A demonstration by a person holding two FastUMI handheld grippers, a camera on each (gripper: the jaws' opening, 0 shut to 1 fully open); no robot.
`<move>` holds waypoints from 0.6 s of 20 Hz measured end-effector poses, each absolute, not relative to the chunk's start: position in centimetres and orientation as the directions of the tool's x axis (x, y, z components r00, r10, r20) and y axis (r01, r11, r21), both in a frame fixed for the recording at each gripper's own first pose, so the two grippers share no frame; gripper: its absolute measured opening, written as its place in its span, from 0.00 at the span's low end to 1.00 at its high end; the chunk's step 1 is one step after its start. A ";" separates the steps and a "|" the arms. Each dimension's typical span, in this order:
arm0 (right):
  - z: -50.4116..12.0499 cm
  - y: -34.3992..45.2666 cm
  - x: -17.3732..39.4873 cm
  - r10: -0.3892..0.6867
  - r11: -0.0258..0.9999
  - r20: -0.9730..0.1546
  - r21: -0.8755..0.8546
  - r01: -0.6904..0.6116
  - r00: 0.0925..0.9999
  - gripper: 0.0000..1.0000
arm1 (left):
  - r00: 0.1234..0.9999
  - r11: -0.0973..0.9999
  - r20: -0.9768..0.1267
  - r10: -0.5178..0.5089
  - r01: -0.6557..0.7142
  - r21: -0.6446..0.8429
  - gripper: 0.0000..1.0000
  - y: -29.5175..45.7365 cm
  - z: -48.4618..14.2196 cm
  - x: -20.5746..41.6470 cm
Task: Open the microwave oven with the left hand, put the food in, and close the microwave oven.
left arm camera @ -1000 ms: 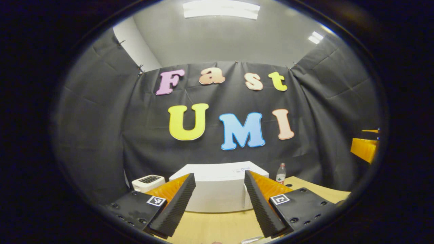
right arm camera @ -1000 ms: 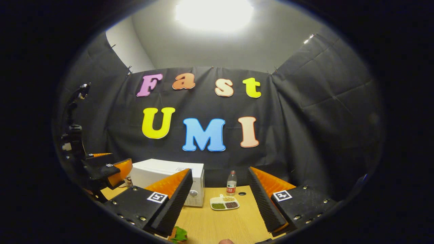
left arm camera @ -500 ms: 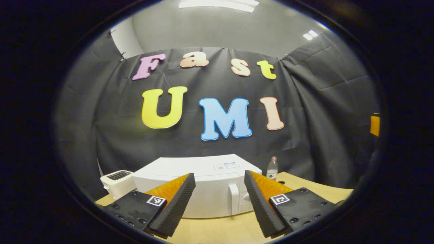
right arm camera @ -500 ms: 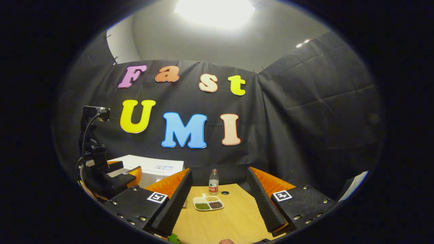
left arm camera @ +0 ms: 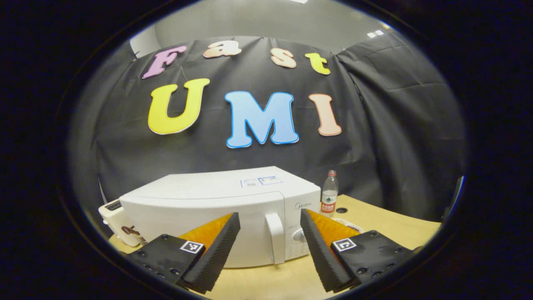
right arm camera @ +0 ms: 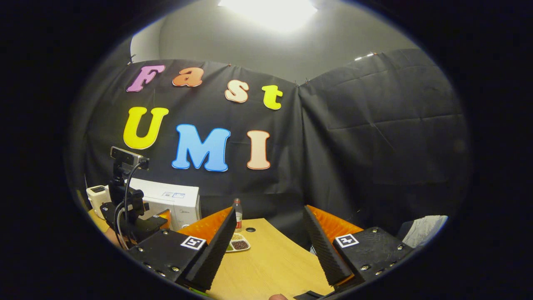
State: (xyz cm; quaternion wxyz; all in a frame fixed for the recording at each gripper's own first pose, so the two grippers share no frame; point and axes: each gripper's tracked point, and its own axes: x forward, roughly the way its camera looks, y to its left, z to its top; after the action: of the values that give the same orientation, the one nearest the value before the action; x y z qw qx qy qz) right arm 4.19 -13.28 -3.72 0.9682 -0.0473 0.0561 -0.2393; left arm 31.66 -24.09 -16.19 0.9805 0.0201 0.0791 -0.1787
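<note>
Standing on the wooden table point(left arm camera: 391, 227), the microwave point(left arm camera: 216, 208) stays closed.

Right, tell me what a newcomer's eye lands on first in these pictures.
The white microwave oven dominates the left gripper view, door shut, with its upright handle framed between the open fingers of the left gripper. A water bottle stands on the wooden table just right of it, and a white toaster sits at its left. In the right gripper view, the open right gripper hangs over the table, with the divided food dish by its left finger.
</note>
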 end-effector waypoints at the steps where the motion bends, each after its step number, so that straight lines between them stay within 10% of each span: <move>1: -3.8 -13.5 4.0 -0.482 0.873 -0.089 -0.126 0.470 0.872 0.97 | 0.920 0.935 -0.183 -0.346 0.355 0.018 0.99 -24.3 -17.3 32.1; 12: -4.8 -14.8 2.7 -0.571 0.816 -0.119 -0.185 0.547 0.812 0.97 | 0.899 0.929 -0.272 -0.343 0.368 0.044 0.50 -26.1 -22.2 34.7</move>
State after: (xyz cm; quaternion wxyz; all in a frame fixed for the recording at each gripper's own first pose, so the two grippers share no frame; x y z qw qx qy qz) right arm 2.68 -14.80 -4.77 0.9492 -0.0713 0.0847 -0.2946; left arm 34.74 -26.07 -22.20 0.9733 0.0474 0.1309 -0.1827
